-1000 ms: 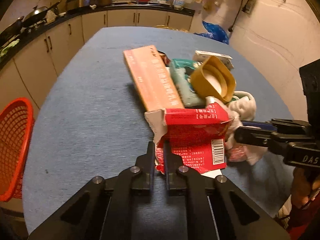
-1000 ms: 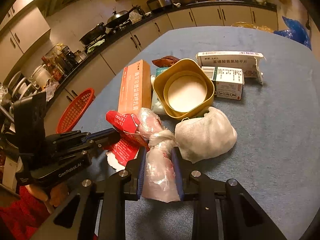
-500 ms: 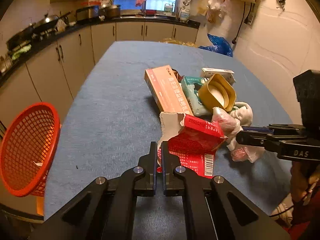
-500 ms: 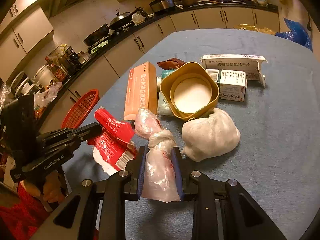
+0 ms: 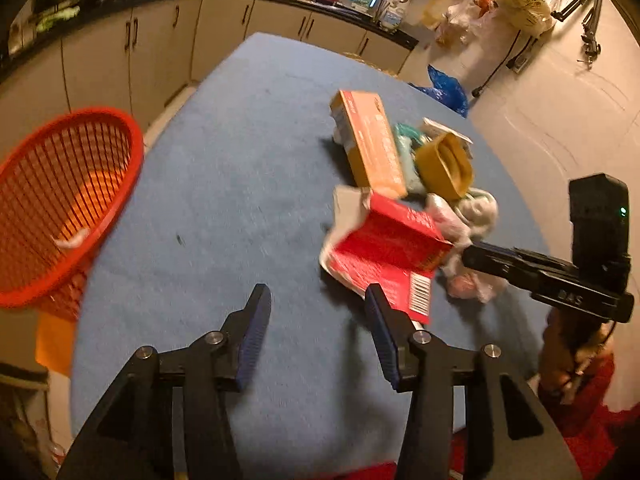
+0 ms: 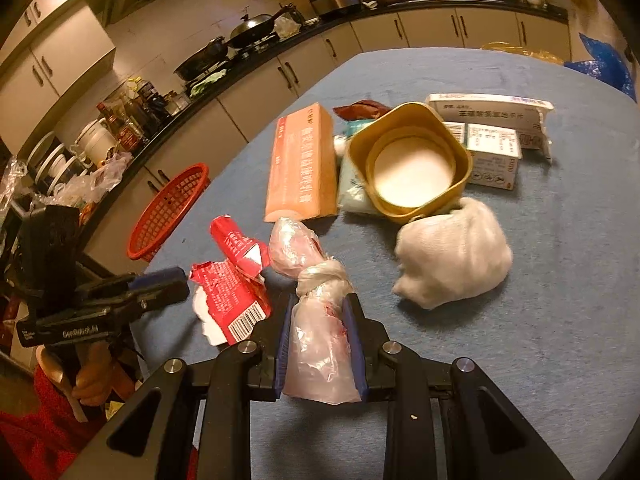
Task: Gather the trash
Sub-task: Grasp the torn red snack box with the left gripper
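While the left gripper point(image 5: 318, 308) fingers are spreading with nothing between them, the torn red carton point(image 5: 384, 248) lies on the blue desk point(image 5: 224, 184) just beside its right finger. Right gripper point(image 6: 320, 322) fingers clamp a knotted, crinkly pink plastic bag point(image 6: 316, 332). Red mesh basket point(image 5: 60, 196) nearly empty; boxes, yellow tub and white wad remain uncollected.

On the table point(image 6: 560, 320), the torn carton point(image 6: 232, 292) lies left of the knotted plastic bag point(image 6: 316, 312), with the cloth bundle point(image 6: 452, 256) to the bag's right. Behind these lie the long box point(image 6: 300, 164) at left, the square tin point(image 6: 408, 164) in the middle and two small boxes point(image 6: 496, 140) at right. The basket point(image 5: 60, 204) stands off the table's left edge.
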`<action>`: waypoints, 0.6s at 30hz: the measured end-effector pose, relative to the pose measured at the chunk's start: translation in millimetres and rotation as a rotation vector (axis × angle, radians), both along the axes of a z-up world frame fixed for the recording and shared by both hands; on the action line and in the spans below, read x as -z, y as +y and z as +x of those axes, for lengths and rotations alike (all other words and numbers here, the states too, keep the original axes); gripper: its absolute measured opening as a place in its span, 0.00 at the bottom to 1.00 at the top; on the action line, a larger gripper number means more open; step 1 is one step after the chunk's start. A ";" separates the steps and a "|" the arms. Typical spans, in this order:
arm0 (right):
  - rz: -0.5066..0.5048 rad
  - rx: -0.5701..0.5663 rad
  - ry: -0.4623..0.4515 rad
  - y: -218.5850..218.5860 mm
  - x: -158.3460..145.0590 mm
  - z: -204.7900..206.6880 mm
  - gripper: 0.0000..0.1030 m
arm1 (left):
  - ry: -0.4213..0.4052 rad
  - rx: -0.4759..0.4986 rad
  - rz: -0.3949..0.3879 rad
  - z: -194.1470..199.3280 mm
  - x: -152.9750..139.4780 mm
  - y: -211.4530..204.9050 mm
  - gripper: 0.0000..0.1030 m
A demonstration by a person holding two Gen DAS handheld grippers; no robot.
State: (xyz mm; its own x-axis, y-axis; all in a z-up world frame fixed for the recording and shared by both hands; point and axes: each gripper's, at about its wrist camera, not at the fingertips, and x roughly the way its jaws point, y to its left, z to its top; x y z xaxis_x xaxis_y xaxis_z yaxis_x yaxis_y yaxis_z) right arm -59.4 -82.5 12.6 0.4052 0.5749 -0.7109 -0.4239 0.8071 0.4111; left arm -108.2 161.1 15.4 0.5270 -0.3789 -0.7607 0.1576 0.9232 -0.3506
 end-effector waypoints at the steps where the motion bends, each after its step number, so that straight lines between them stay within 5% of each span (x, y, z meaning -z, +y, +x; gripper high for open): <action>1: 0.004 -0.011 0.002 2.4 0.5 -1.2 0.27 | 0.003 0.010 -0.009 -3.4 1.3 -2.0 0.46; 7: 0.006 -0.079 -0.001 19.8 1.5 -16.1 0.27 | 0.010 0.011 -0.025 2.1 4.8 -14.8 0.44; 12: 0.016 -0.076 0.005 14.7 2.6 -16.4 0.27 | 0.034 0.001 -0.055 20.3 7.5 -27.3 0.10; 18: 0.013 -0.039 0.003 3.8 2.2 -14.8 0.27 | -0.027 0.003 0.013 21.8 -0.9 -46.3 0.04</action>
